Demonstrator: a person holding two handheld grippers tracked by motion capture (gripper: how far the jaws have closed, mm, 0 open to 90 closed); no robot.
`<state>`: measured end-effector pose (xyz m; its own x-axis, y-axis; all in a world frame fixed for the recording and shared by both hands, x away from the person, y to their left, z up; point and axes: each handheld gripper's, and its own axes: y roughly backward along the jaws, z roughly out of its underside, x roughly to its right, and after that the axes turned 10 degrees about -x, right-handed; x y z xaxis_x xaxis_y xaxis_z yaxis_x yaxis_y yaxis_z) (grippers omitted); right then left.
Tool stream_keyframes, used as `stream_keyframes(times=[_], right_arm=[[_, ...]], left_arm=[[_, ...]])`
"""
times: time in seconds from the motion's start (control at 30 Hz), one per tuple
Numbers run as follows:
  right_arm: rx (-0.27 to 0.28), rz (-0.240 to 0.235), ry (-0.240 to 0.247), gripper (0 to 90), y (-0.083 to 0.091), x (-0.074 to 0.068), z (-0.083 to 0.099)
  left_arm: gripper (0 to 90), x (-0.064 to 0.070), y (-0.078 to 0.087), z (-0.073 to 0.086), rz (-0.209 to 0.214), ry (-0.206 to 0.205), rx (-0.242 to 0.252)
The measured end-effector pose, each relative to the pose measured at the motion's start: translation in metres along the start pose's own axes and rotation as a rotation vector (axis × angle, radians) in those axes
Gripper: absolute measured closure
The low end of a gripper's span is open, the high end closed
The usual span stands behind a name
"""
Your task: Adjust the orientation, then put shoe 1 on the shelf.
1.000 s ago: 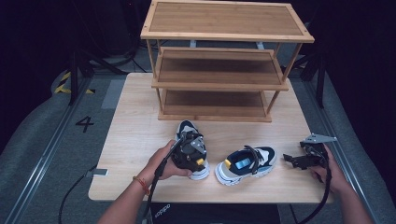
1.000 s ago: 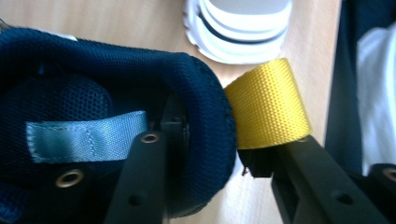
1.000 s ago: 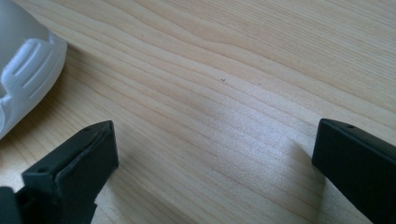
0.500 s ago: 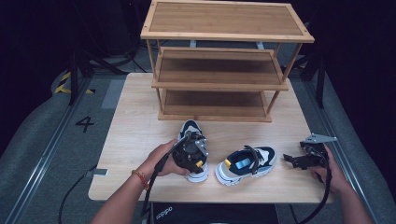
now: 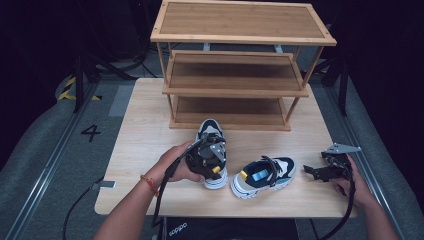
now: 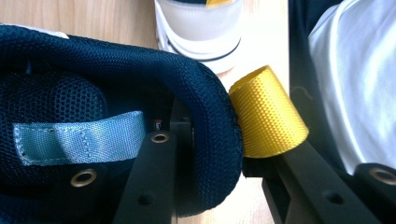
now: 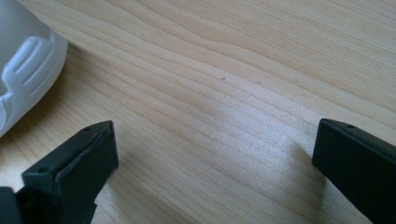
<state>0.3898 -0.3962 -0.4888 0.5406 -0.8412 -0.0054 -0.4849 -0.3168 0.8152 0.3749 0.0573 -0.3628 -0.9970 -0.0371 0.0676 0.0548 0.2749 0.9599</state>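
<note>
At the table's near edge, left hand-held gripper [image 5: 212,161] seemingly clamped on sneaker [image 5: 210,131] collar; right hand-held gripper [image 5: 314,172] spread wide.

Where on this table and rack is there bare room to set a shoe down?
All three rack shelves are bare, as is the table's left part. It is crowded at the front: two shoes, left gripper and right gripper.

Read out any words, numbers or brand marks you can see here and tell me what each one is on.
"4": a dark numeral on the grey floor left of the table.
"adidas": white lettering, seen upside down, on the dark clothing at the table's near edge.
No readable print on the shoes: neither the one the left gripper is clamped on nor the other one.
</note>
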Motion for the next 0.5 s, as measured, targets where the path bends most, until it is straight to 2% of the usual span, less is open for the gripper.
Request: stream_keyframes(times=[0.27, 0.5], right_arm=[[0.001, -0.003, 0.005, 0.5, 0.0, 0.001, 0.0], [0.001, -0.004, 0.005, 0.6, 0.0, 0.0, 0.0]], left_arm=[[72.7, 0.0, 0.021, -0.014, -0.053, -0.055, 0.01], [72.7, -0.002, 0.039, -0.035, -0.09, -0.105, 0.026]])
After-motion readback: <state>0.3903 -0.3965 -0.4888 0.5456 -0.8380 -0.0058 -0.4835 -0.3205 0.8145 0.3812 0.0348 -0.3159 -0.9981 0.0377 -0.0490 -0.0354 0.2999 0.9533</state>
